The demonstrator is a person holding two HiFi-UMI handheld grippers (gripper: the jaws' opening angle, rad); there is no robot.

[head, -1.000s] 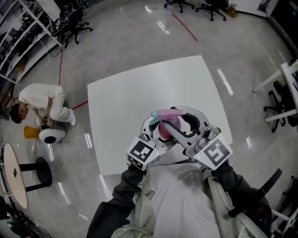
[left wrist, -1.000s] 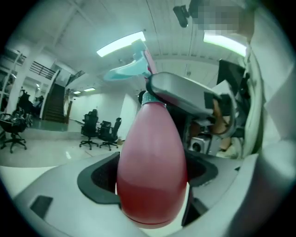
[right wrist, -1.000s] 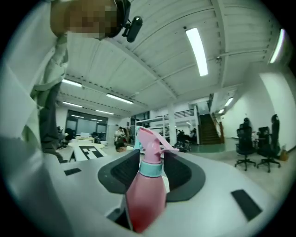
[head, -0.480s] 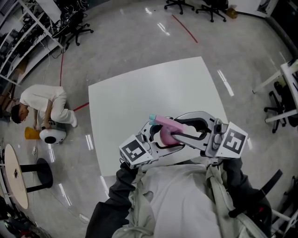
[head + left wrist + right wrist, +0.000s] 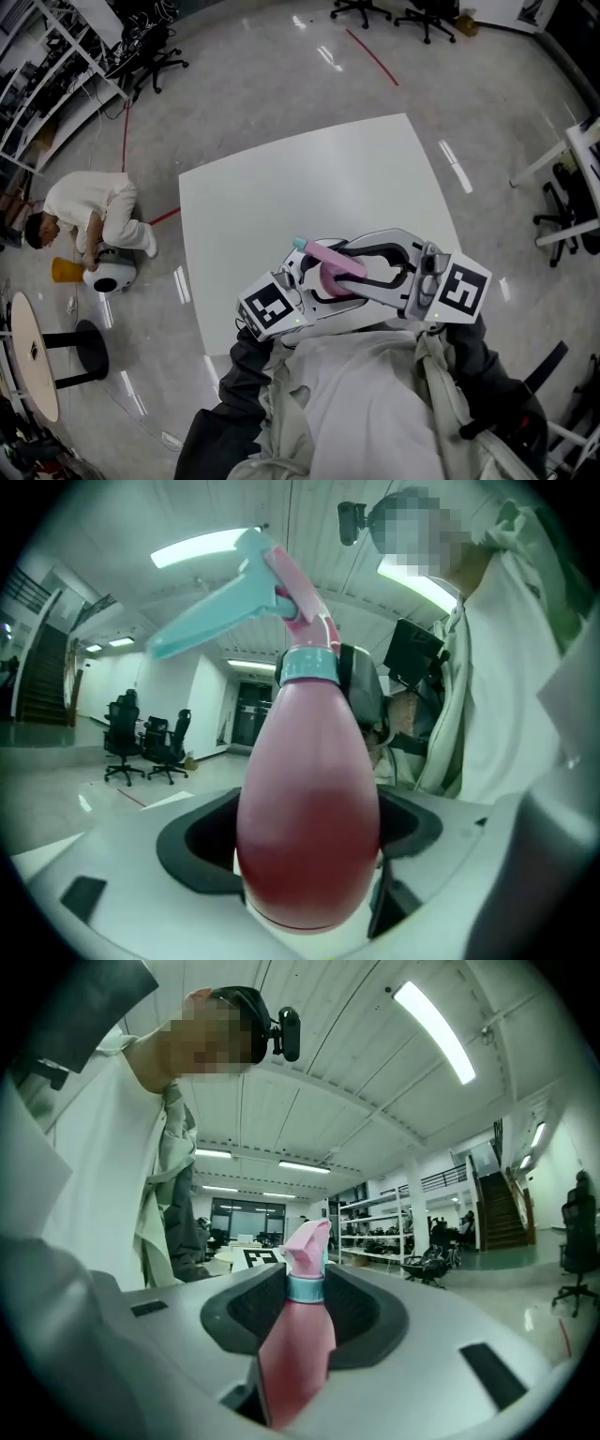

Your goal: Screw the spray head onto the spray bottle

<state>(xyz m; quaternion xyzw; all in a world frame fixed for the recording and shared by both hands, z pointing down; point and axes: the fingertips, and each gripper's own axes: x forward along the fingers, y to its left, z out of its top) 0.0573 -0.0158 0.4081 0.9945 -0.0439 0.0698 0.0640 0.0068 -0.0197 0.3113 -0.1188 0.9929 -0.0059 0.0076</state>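
Observation:
A pink spray bottle [image 5: 330, 279] is held in the air over the near edge of the white table [image 5: 281, 187], close to the person's chest. Its pink spray head [image 5: 323, 251] with a teal nozzle points left. My left gripper [image 5: 317, 283] is shut on the bottle's wide body [image 5: 309, 827], and the teal trigger [image 5: 211, 621] sticks out above it. My right gripper [image 5: 343, 260] comes in from the right. Its jaws have just been closing, and their pads now press on the teal collar [image 5: 306, 1288] under the spray head [image 5: 307, 1241].
A person [image 5: 89, 211] crouches on the floor at the left, beside a white and orange object. A small round table [image 5: 28, 352] stands at the far left. Office chairs [image 5: 417, 11] stand at the back, and a desk frame [image 5: 562, 159] is at the right.
The right gripper has swung round, its marker cube moving right. The left cube has shifted a little left. The spray head's nozzle has turned further left and sunk slightly.

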